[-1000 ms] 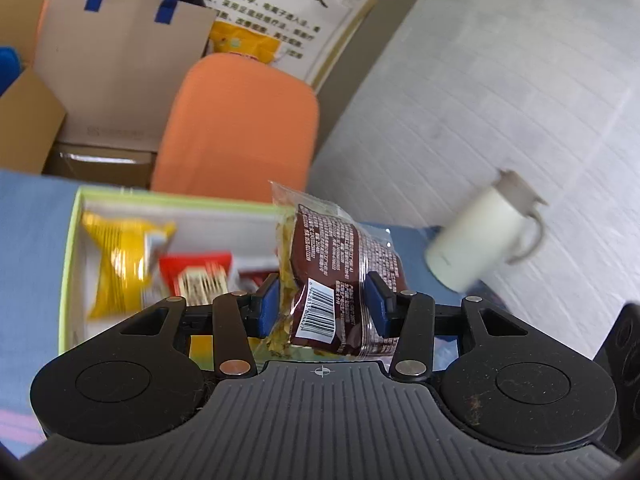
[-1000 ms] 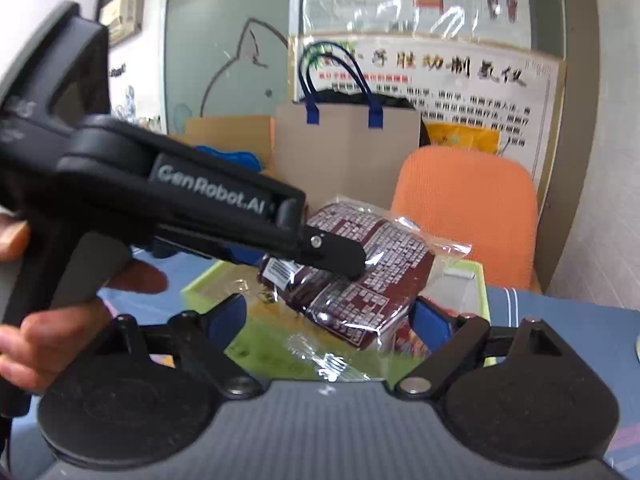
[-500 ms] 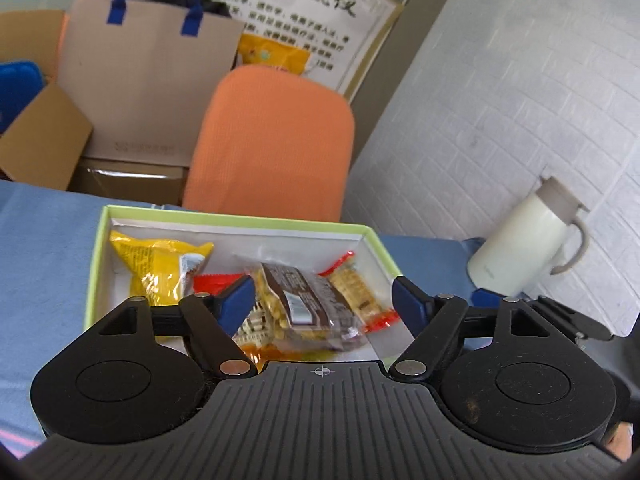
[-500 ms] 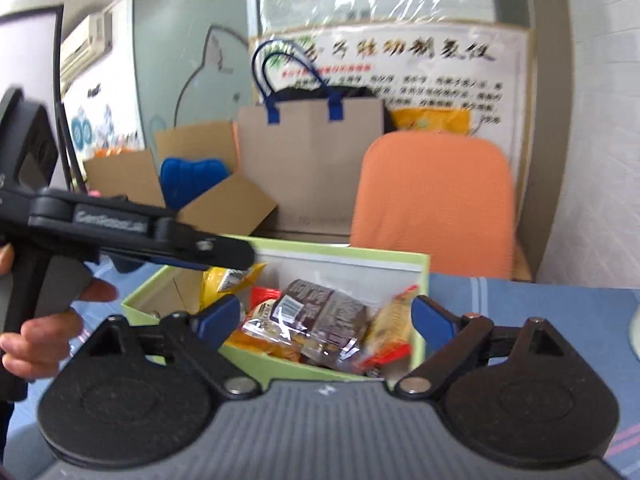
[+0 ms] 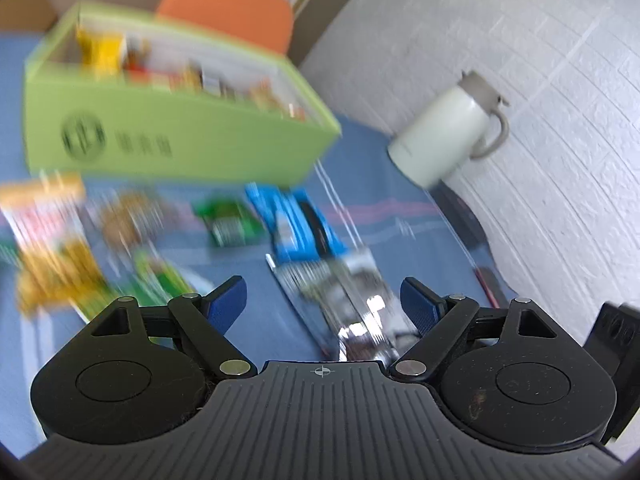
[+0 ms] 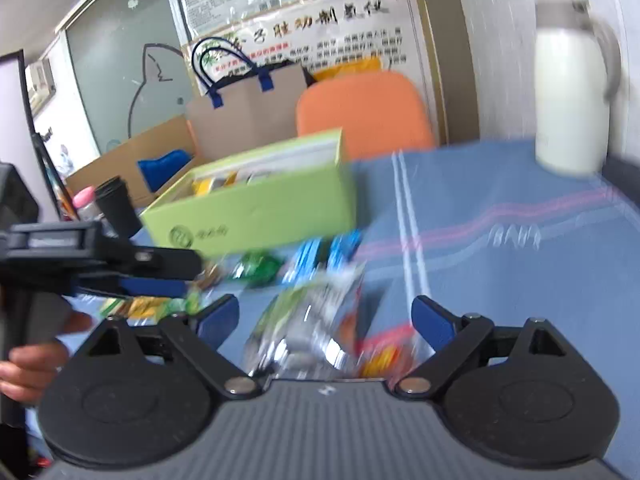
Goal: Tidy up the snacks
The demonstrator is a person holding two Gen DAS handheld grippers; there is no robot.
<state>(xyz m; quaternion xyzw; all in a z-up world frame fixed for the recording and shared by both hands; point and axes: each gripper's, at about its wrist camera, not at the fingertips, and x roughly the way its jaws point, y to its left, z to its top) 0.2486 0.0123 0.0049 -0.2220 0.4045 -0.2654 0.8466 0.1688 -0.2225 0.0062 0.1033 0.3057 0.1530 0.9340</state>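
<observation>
A lime-green box holds several snack packets. In front of it, loose snacks lie on the blue cloth: a blue packet, a small green packet and a shiny silver packet. My left gripper hovers low over the silver packet, its jaws opening, the pads clear of the packet. The right gripper is open above the same silver packet and a red-orange packet, gripping nothing. In the right wrist view the left gripper is at the left, held by a hand.
A white thermos jug stands at the table's far right by the brick wall. More orange, yellow and green packets lie blurred at the left. An orange chair, a paper bag and cardboard boxes are behind the table.
The left gripper let the brown packet drop into the green box and opened. Both grippers then pulled back and sank from over the box to the loose snacks in front of it.
</observation>
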